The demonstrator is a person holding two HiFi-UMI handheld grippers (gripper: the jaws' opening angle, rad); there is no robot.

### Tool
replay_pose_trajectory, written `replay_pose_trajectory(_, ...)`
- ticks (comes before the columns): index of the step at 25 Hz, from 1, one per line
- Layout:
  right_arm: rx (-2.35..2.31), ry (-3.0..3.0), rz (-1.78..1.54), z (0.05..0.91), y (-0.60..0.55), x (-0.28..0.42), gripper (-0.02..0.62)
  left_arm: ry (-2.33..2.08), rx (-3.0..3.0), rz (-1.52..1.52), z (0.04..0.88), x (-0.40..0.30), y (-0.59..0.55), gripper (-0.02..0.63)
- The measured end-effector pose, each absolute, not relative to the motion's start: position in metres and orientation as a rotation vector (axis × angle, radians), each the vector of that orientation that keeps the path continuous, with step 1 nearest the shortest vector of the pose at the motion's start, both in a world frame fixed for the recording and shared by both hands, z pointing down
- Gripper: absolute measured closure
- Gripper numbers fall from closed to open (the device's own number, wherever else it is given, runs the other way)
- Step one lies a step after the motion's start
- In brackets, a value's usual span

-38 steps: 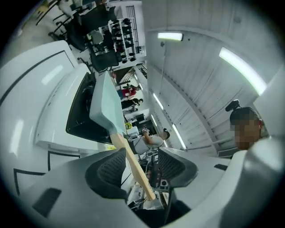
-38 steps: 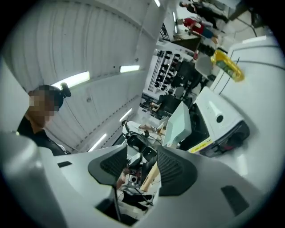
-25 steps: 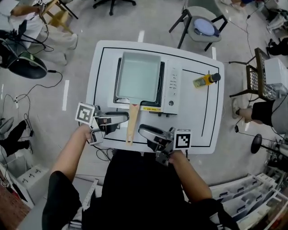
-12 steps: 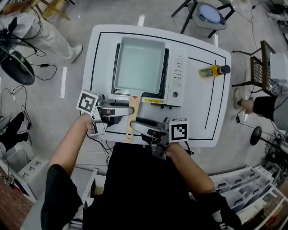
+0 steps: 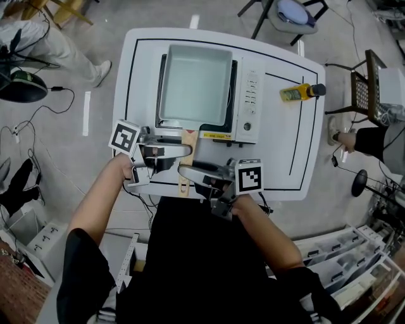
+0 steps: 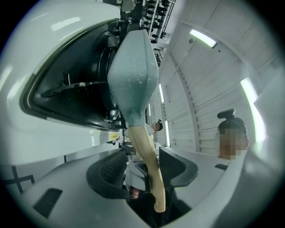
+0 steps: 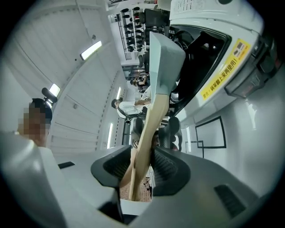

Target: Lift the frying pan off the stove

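Observation:
A square pale-green frying pan [image 5: 193, 82] sits on the white portable stove [image 5: 250, 107], its wooden handle [image 5: 187, 140] pointing toward me. My left gripper [image 5: 183, 150] reaches the handle from the left; in the left gripper view the handle [image 6: 149, 164] runs between the spread jaws, against one pad with a gap on the other side. My right gripper [image 5: 186, 172] holds the handle lower down, near its end. In the right gripper view both pads press the handle [image 7: 149, 129], with the pan [image 7: 164, 62] beyond. The other gripper shows behind the handle in each gripper view.
The stove stands on a white table [image 5: 304, 158] with black outline markings. A yellow bottle [image 5: 297, 93] lies at the table's right side. Chairs [image 5: 294, 12] stand beyond the far edge and to the right. Cables cross the floor at the left.
Both grippers have closed in on the handle: the right one moved left and forward onto it, the left one shifted right so the handle lies between its jaws.

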State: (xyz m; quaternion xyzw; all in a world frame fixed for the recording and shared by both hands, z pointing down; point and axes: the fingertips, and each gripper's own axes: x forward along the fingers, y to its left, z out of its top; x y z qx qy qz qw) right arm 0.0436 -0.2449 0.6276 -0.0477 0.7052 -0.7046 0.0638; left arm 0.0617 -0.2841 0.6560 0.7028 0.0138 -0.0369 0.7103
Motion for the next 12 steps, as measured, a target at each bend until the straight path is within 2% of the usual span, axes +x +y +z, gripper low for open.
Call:
replay_pose_trajectory(4, -0.136, 2.192, -2.085, 0.6258, -0.2462, 0.0415, 0.463, 0.049, 1.548, -0.095, 0.6531, 0.0634, -0.2841, 0.383)
replay_pose_trajectory(7, -0.167, 2.136, -2.135, 0.6292, -0.2438, 0.0427, 0.463, 0.059, 1.554, -0.105, 0.6494, 0.0634, -0.2853, 0.425)
replay_pose_trajectory(12, -0.190, 2.139, -2.107, 0.6291, -0.2452, 0.0437, 0.465, 0.065, 1.573, -0.087, 0.6480, 0.0641, -0.2857, 0.432)
